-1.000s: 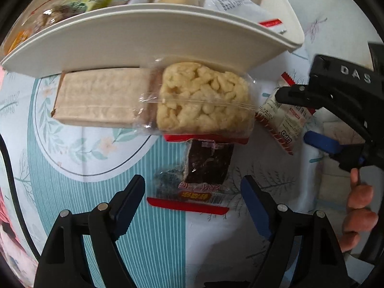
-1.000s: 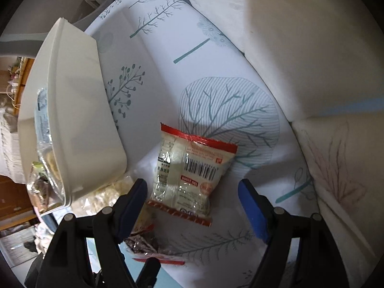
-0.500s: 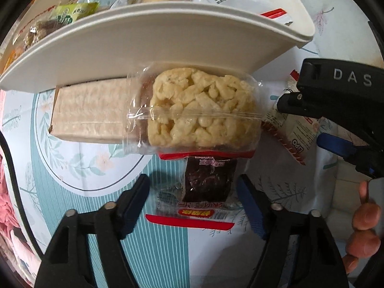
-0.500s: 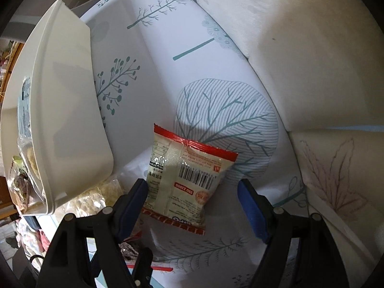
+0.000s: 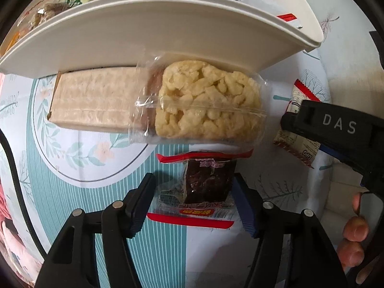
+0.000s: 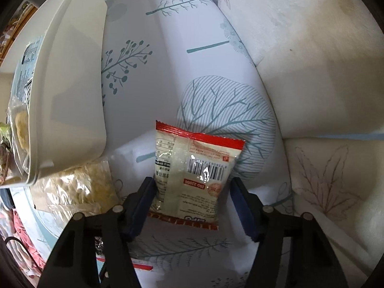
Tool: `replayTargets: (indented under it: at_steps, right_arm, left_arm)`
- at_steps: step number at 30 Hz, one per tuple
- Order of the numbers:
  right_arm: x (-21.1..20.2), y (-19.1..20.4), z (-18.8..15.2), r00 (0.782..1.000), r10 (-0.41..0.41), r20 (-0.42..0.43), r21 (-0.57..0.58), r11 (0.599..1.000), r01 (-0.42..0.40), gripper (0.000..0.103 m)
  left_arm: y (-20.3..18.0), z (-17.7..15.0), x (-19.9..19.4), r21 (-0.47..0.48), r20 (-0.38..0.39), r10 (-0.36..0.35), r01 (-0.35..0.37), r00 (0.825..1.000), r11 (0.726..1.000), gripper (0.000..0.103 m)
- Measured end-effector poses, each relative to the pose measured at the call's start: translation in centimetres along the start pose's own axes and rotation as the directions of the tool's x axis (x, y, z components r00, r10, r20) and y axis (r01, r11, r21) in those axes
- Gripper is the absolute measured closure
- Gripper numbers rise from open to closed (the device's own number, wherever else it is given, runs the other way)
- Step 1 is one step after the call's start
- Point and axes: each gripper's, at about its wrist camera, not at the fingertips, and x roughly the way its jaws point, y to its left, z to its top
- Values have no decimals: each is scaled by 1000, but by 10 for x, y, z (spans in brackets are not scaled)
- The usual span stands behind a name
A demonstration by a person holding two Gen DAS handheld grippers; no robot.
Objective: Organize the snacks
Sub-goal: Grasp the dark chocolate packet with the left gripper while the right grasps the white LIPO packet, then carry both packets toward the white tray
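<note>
A dark brown snack in clear wrap with red edges (image 5: 204,187) lies on the patterned cloth between the open fingers of my left gripper (image 5: 195,202). Beyond it lie a puffed rice cake in clear wrap (image 5: 206,105) and a pale wafer pack (image 5: 96,100), against a white tub (image 5: 148,36) full of snacks. My right gripper (image 6: 193,207) is open around a pale red-edged packet with a barcode (image 6: 194,175); this packet also shows in the left wrist view (image 5: 296,141). The tub (image 6: 69,91) stands to the left of it.
The right gripper's black body (image 5: 336,132) and the hand holding it are at the right of the left wrist view. A cream cushion or sofa surface (image 6: 312,60) borders the cloth on the right. The rice cake (image 6: 79,189) lies beside the tub.
Both grippers have moved forward. The dark snack now sits between the left fingers and the barcode packet between the right fingers. Both jaws have narrowed somewhat.
</note>
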Motion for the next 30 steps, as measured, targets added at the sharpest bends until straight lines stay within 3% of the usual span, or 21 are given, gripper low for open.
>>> replayTargets:
  at_steps: [8,14,21,23,30]
  right_arm:
    - [-3,-15,-9,999,39,23,14,999,-39,55]
    - [-5,-39,-26,998,66,-1,56,996,-66,56]
    - [-4,-55,-67,991,94,-98,113,990,-83,56]
    - [-3,-56,-79,984,122,-133,124,987,-105,56]
    - [-17,-41,-112,969,185,-164,65,982,-176,56]
  left_arm:
    - [25,-8,-6,-30,-17,-16,15,1000,999,45]
    - [36,-15,-18,-16,-20,-15,15,1000,1000,45]
    - [53,-32,-40,4,-18,-16,16,1000,1000,45]
    - [57,-33,-52,19,7,18,-18,1000,1000,45]
    - [79,-21,-96,13,60,38,-39,997,999,45]
